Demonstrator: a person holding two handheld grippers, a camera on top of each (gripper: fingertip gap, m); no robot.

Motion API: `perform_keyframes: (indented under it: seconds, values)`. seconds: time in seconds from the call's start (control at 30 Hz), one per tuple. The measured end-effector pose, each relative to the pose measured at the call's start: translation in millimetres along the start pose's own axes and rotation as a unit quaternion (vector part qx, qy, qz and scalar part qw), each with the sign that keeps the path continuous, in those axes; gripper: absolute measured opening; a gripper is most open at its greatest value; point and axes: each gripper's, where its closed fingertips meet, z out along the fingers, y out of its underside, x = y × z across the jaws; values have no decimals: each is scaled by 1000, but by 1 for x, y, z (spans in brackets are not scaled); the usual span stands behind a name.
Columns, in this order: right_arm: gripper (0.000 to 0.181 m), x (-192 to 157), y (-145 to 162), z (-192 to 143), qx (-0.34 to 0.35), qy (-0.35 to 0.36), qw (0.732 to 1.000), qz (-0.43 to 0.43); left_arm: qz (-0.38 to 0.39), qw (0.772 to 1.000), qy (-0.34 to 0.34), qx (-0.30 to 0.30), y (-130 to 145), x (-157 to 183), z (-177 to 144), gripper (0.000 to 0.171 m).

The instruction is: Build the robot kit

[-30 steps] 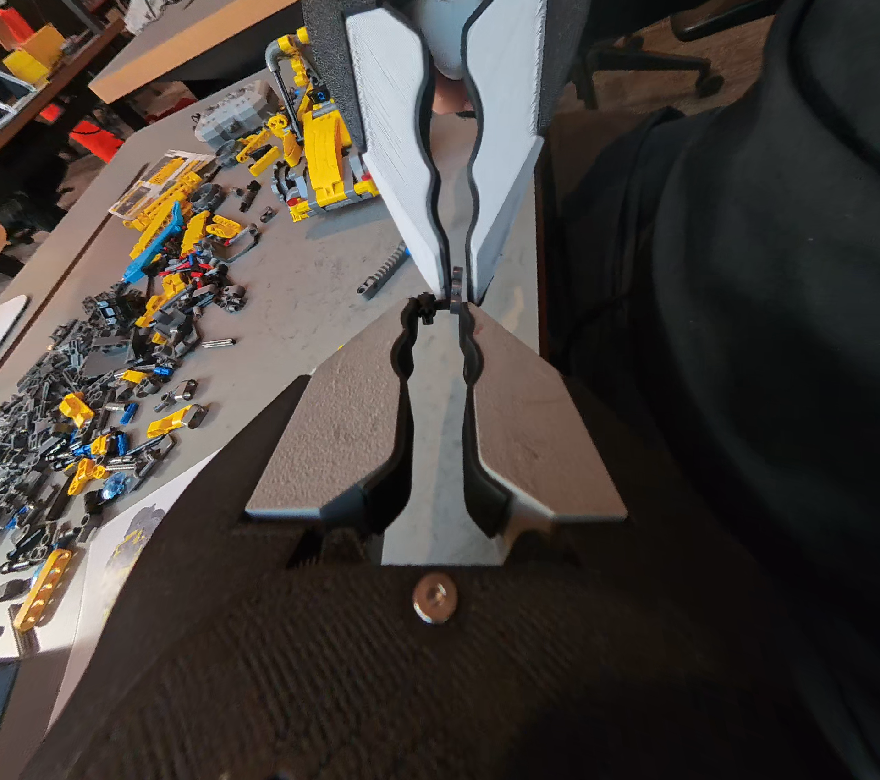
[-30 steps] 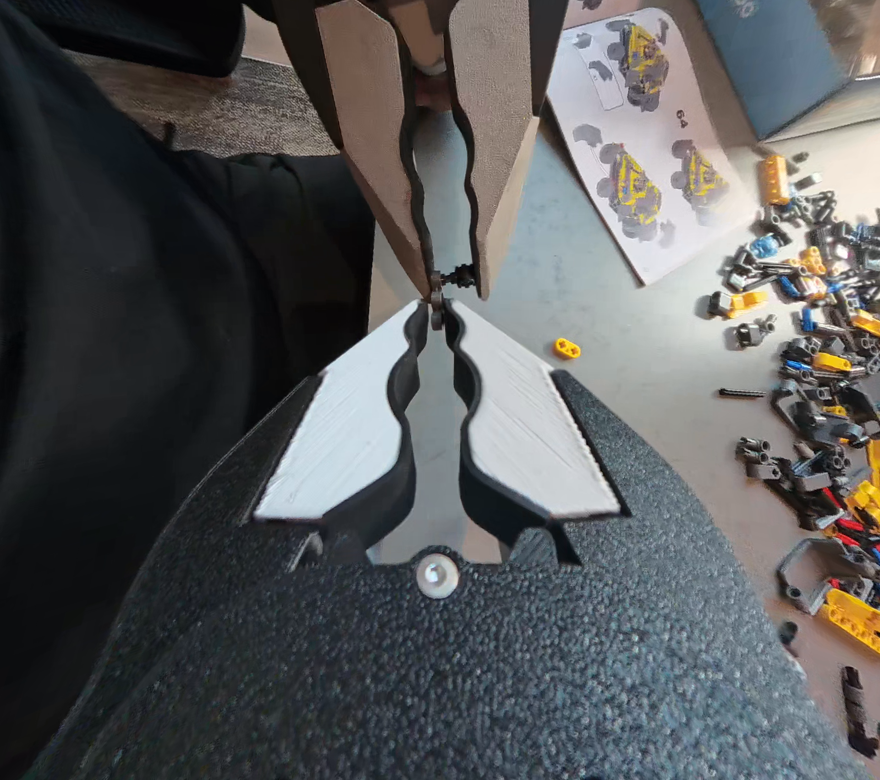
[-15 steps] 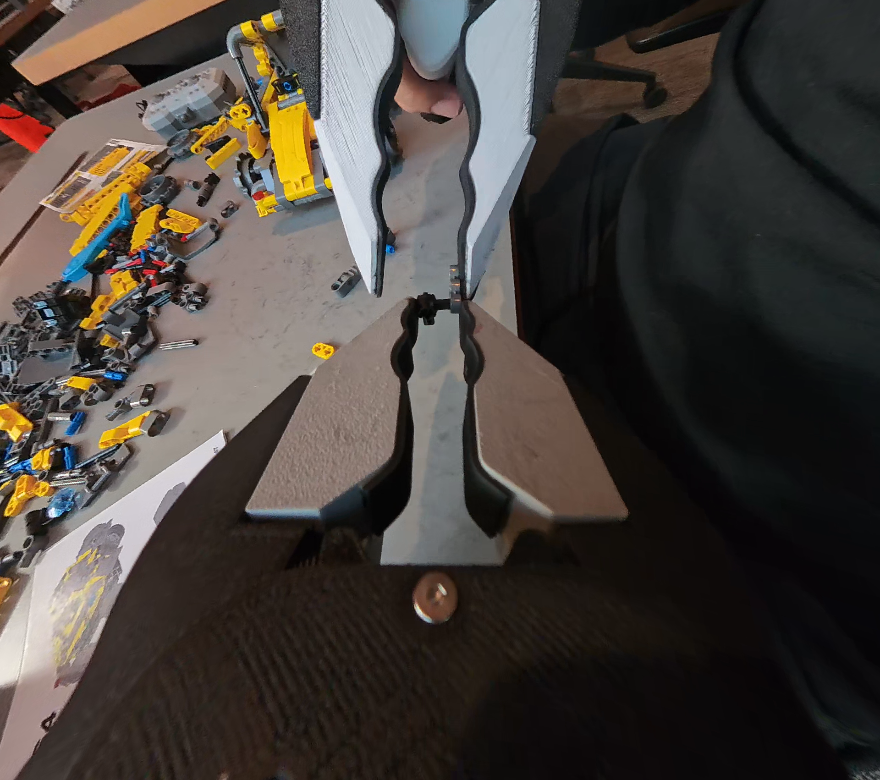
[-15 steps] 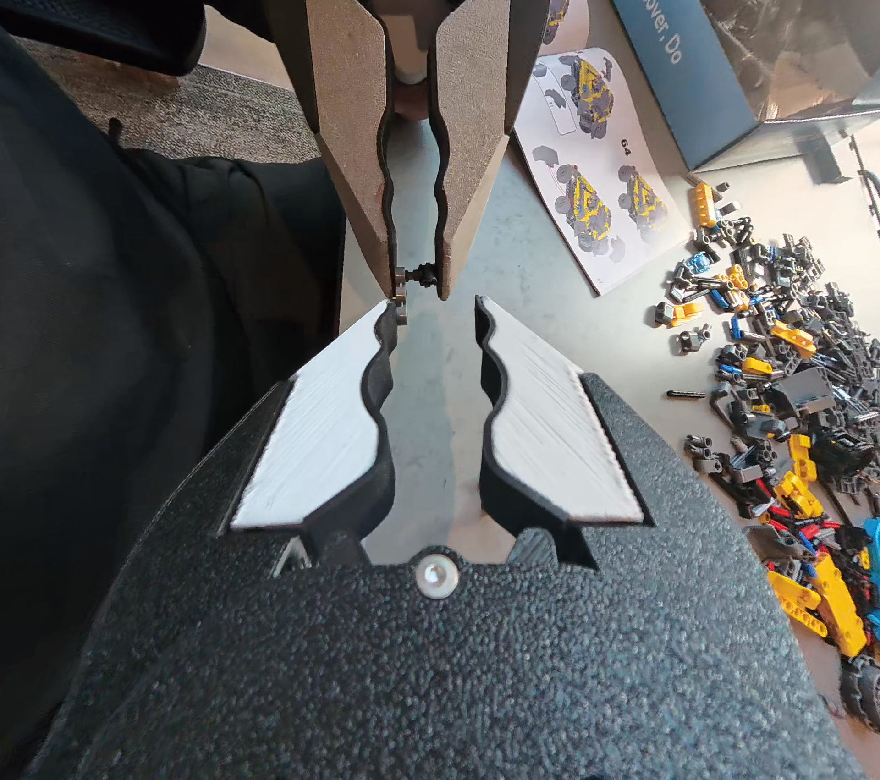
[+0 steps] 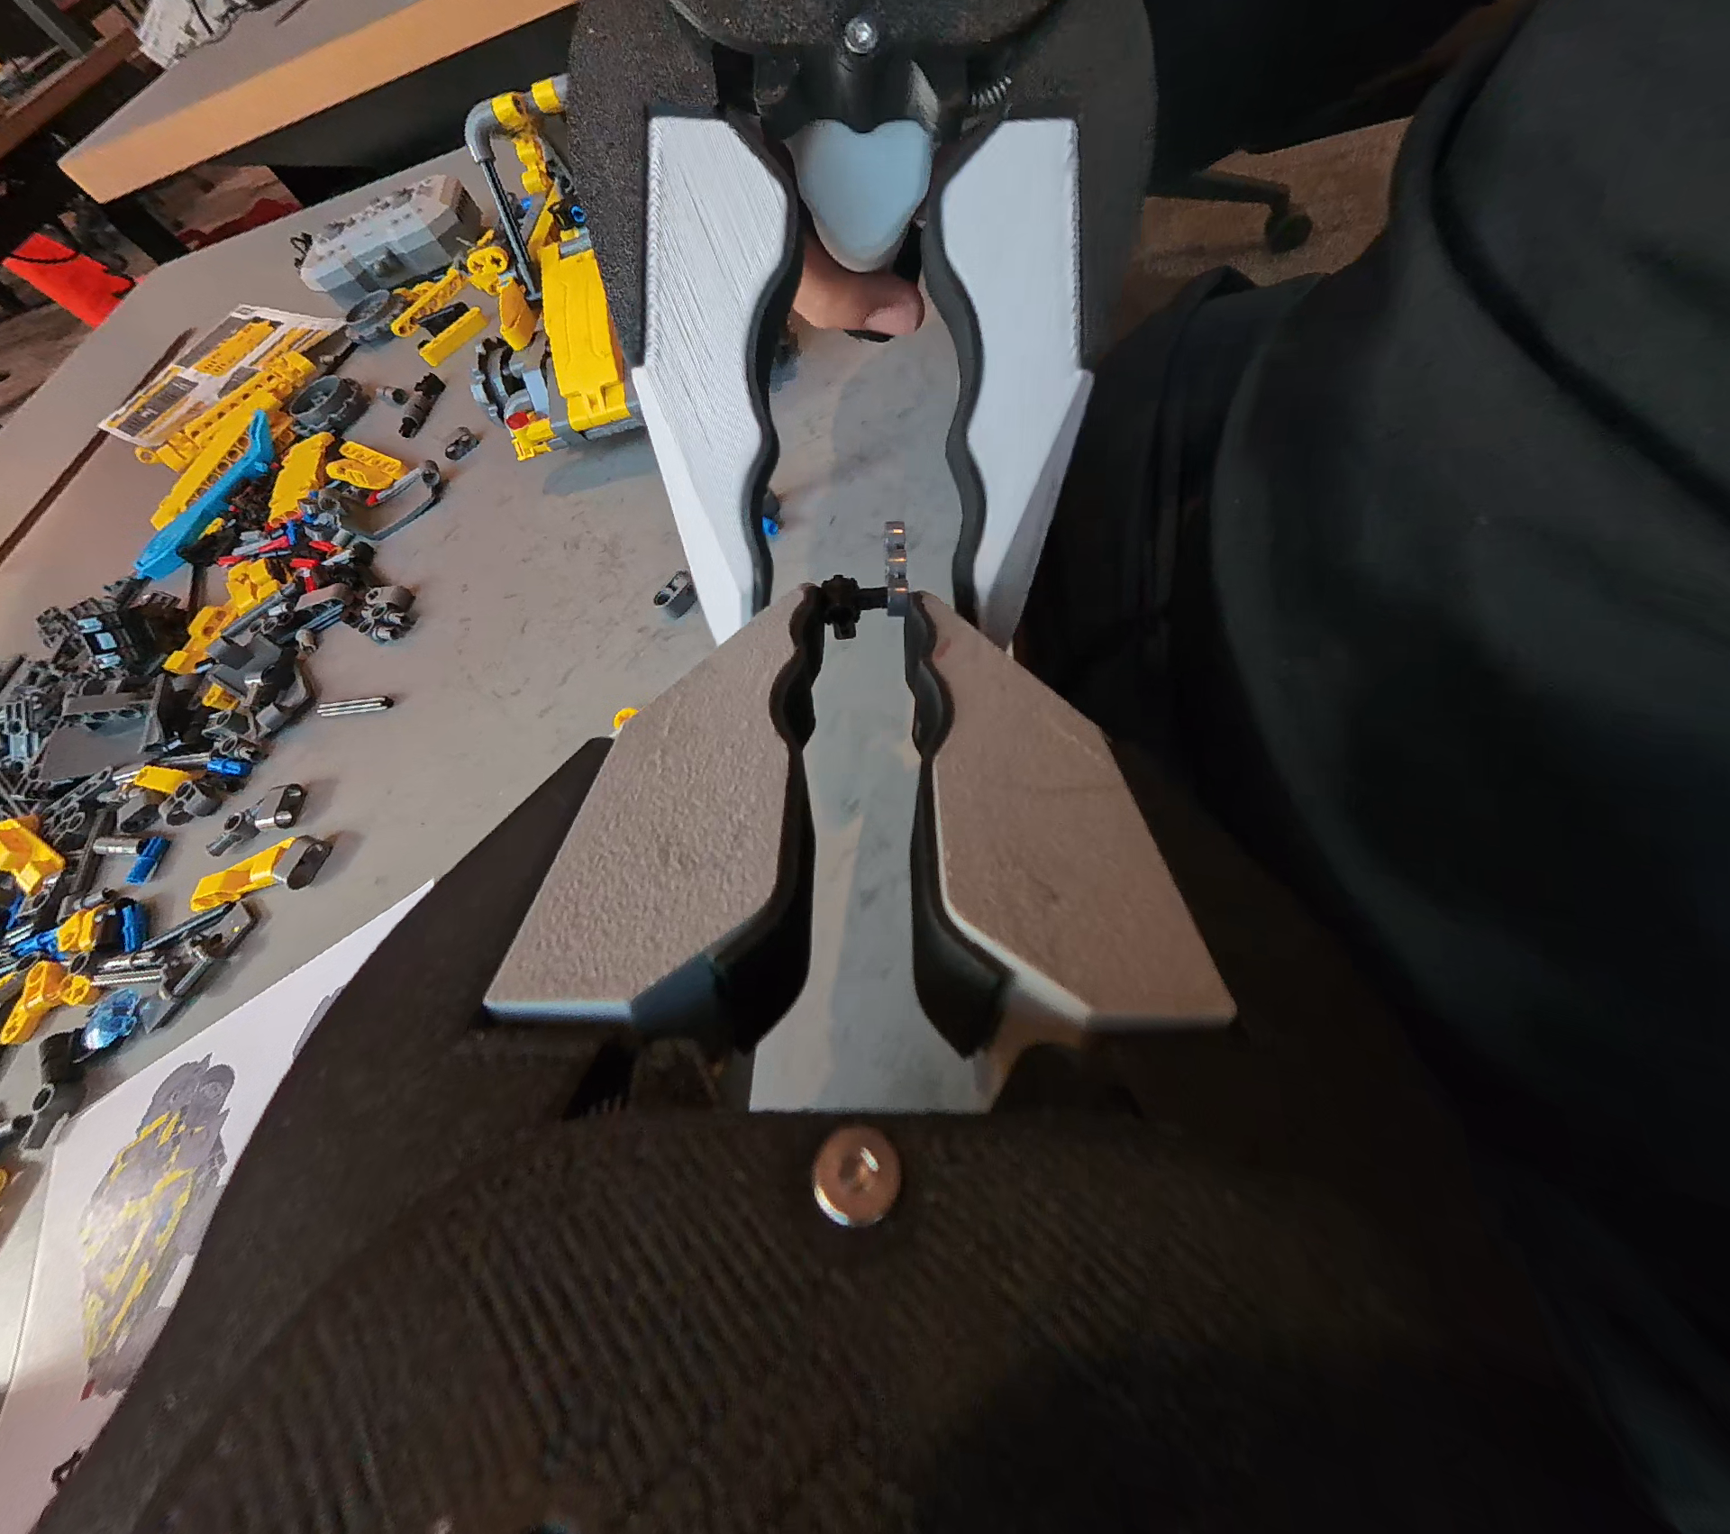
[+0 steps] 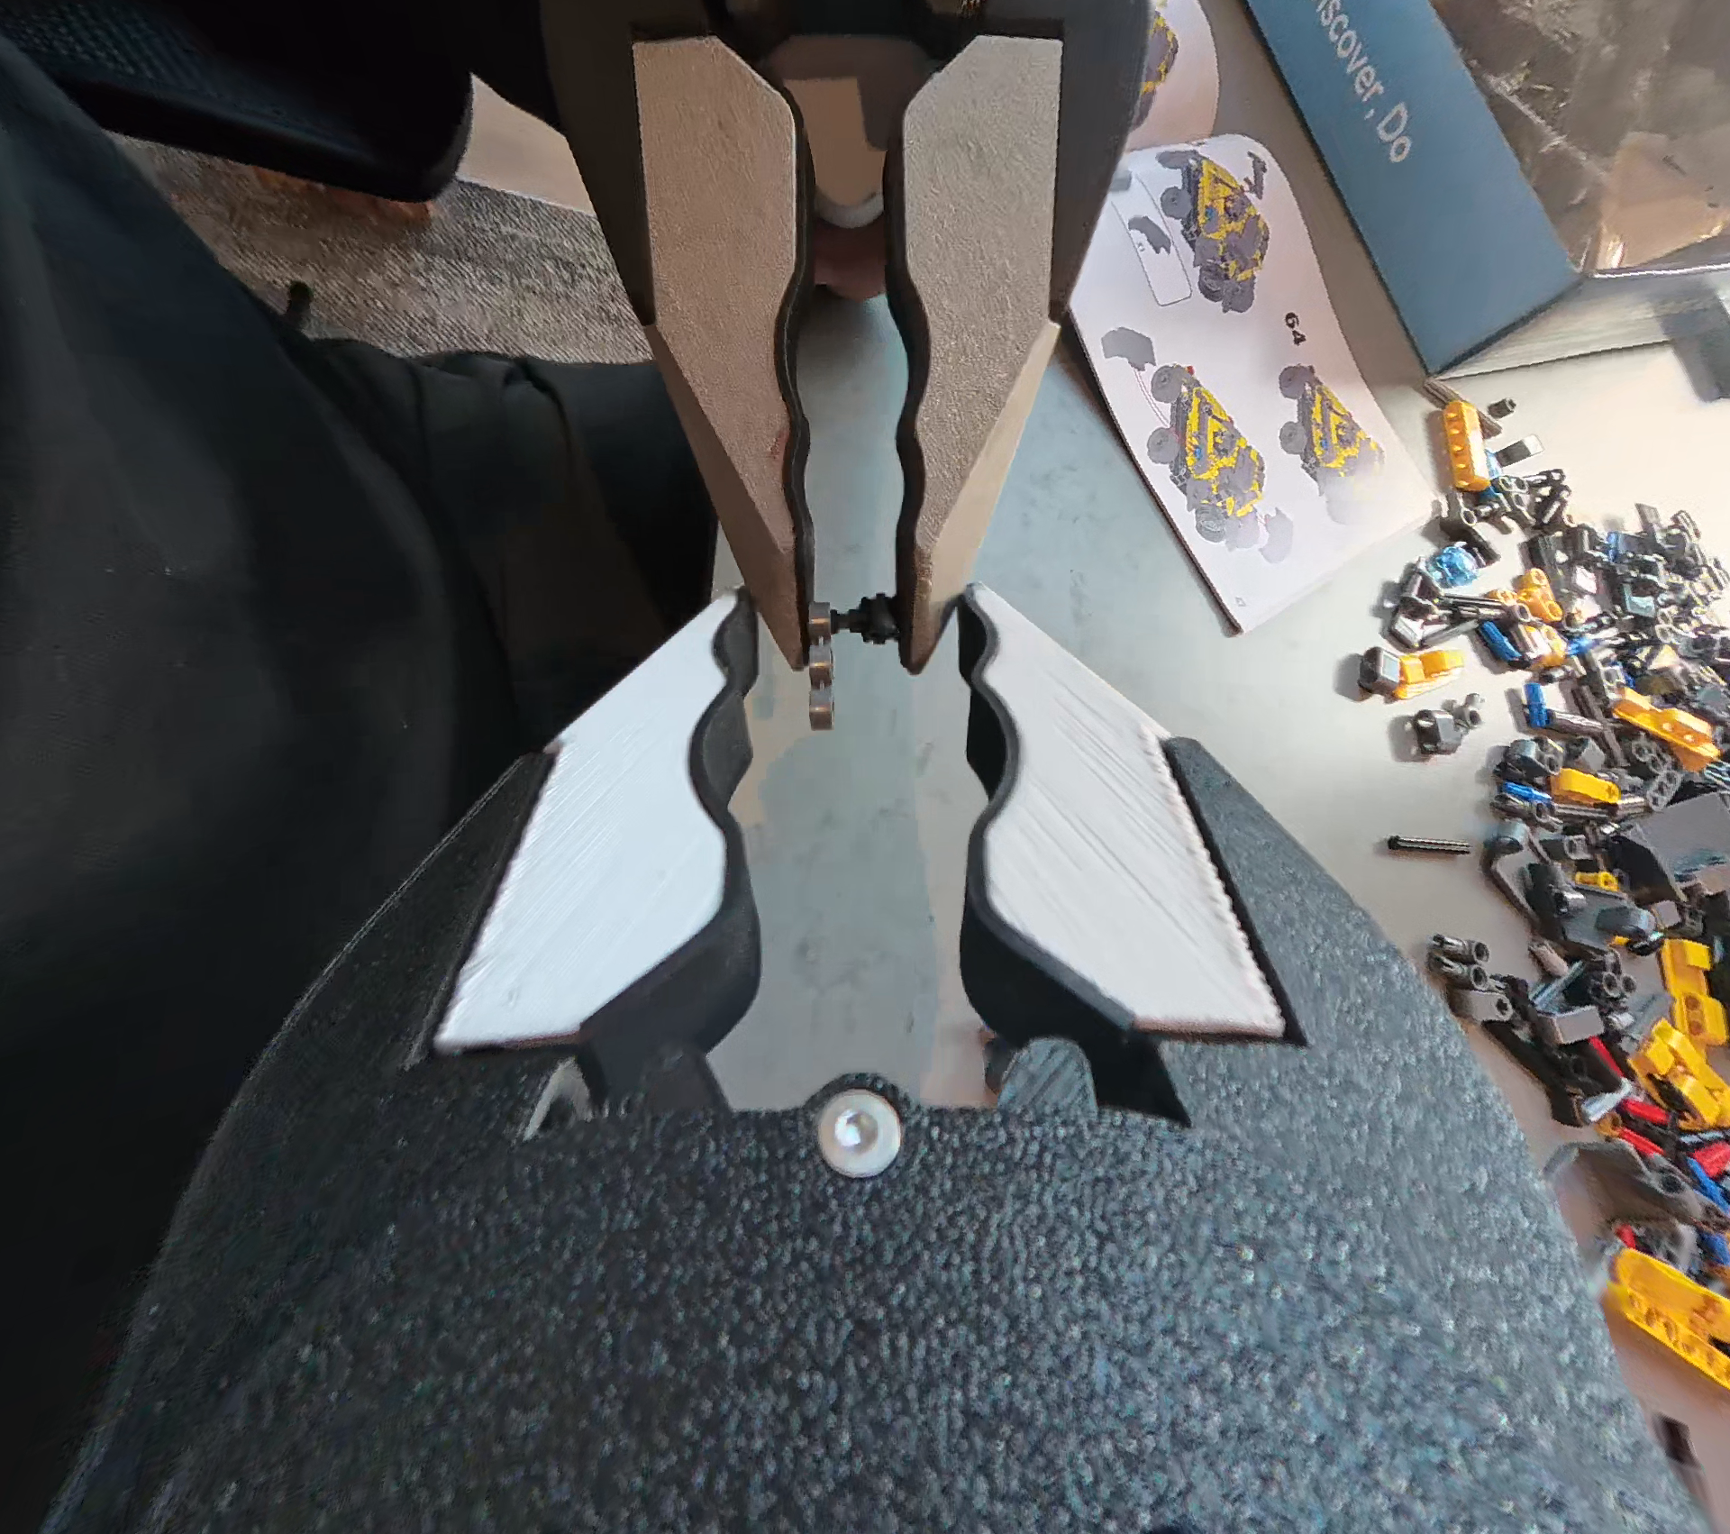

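Grey-fingered left tool [image 5: 863, 611] pinches a knobbly black pin-and-beam piece [image 5: 871, 588] (white right tool [image 6: 857, 609] gapes wide).

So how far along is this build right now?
Done: a part-built yellow model stands on the table. In hand: the left gripper is shut on a black pin joined to a grey beam; the right gripper has its jaws open around it. Left: a big pile of loose parts lies unattached.

loose bricks [image 5: 197, 674] on table [image 5: 524, 646] | booklet [image 6: 1245, 384] beside box [image 6: 1357, 84]
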Motion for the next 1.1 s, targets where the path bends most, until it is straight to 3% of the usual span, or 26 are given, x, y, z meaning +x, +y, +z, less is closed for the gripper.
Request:
perform_keyframes:
  seconds: [0.4,0.6,0.83,1.1]
  values:
    - [39,3,15,9,-71,34,997,-14,11,999,-8,-51,14,-2,7,13]
    - [40,5,13,9,-51,38,998,-1,9,999,-6,-43,13,-4,6,13]
    - [41,6,23,14,-62,59,996,-12,44,995,-35,-81,23,-6,12,13]
    - [33,11,22,5,-53,75,996,-13,45,996,-57,-60,18,-10,8,13]
